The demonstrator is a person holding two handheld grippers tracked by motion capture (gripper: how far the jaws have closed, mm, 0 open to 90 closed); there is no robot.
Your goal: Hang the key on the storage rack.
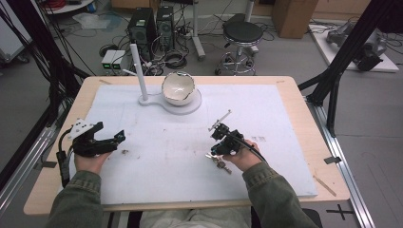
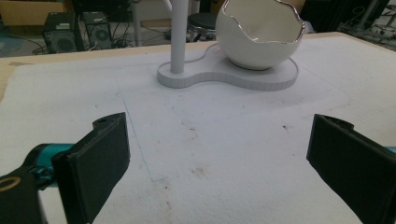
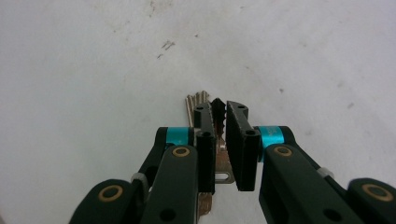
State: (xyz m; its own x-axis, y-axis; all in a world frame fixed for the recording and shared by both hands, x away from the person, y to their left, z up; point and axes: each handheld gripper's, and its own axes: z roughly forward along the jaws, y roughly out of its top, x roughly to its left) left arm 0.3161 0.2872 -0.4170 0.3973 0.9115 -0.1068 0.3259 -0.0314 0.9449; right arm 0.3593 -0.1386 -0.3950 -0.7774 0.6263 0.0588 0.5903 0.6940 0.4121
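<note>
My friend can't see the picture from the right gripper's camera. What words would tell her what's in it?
The right gripper has its two black jaws shut on a bunch of keys, seen from close up. The keys' tips poke out past the jaws, above a white, slightly speckled mat.

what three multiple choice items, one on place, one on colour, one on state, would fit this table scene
1. Where does the egg-shaped bowl sit?
A. on the white stand base
B. between the left gripper's jaws
C. on the floor

2. What colour are the bands behind the right gripper's jaws?
A. red
B. turquoise
C. yellow

3. How does the right gripper stand?
A. wide open
B. shut on the keys
C. shut on the bowl

Answers: 1 A, the left gripper view shows the bowl resting on the base beside the post. 2 B, the right gripper view shows turquoise bands. 3 B, the jaws pinch the keys there.
</note>
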